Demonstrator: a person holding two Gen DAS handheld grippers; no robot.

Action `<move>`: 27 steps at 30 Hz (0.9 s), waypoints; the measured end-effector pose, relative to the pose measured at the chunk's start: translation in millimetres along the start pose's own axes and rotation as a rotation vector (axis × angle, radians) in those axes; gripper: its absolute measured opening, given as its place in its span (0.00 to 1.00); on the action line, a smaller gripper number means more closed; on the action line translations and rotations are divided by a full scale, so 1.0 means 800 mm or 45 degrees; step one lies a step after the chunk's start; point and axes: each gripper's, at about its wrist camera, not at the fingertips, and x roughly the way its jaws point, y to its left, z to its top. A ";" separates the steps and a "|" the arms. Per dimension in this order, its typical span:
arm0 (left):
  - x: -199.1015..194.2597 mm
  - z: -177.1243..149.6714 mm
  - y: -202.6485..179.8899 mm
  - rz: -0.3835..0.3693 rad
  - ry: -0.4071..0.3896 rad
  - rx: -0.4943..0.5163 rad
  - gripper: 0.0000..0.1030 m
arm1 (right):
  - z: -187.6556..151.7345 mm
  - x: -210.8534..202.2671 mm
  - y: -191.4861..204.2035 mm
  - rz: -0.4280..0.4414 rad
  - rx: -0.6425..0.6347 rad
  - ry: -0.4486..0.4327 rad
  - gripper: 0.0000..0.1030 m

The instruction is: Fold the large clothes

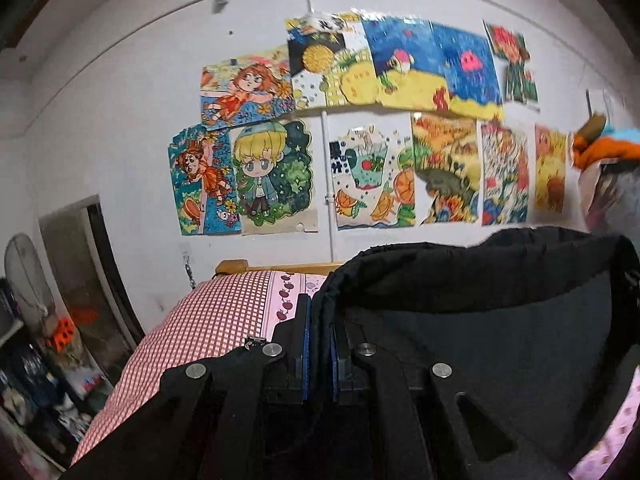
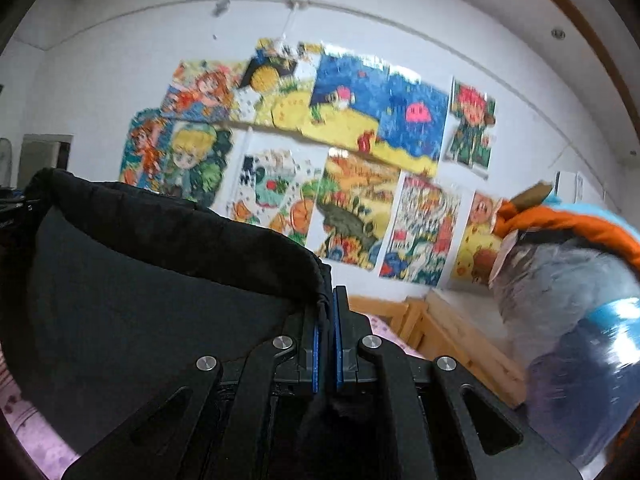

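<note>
Pinching thick black quilted garment [image 1: 480, 320], fingers [image 1: 304, 336] closed.

One black garment [image 1: 480, 320]; two tools, left [image 1: 320, 320] and right [image 2: 328, 312]; one checked pillow [image 1: 224, 304].

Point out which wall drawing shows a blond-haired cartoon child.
The drawing in the bottom row, second from the left in the left wrist view: yellow hair, green cap, leafy green surround. Its neighbours show orange-haired figures.

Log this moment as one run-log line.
step: fold, garment lifted | left gripper: shut on black garment | right gripper: shut on same garment | below: pink bed sheet
</note>
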 end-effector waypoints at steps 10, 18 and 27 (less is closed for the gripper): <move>0.122 -0.007 -0.047 0.031 0.068 0.136 0.07 | -0.046 0.145 0.036 -0.068 -0.037 0.115 0.05; 0.196 -0.057 -0.054 0.069 0.159 0.166 0.07 | -0.095 0.227 0.063 0.021 -0.007 0.254 0.05; 0.248 -0.091 -0.042 -0.022 0.261 0.074 0.07 | -0.129 0.273 0.096 0.027 -0.028 0.348 0.05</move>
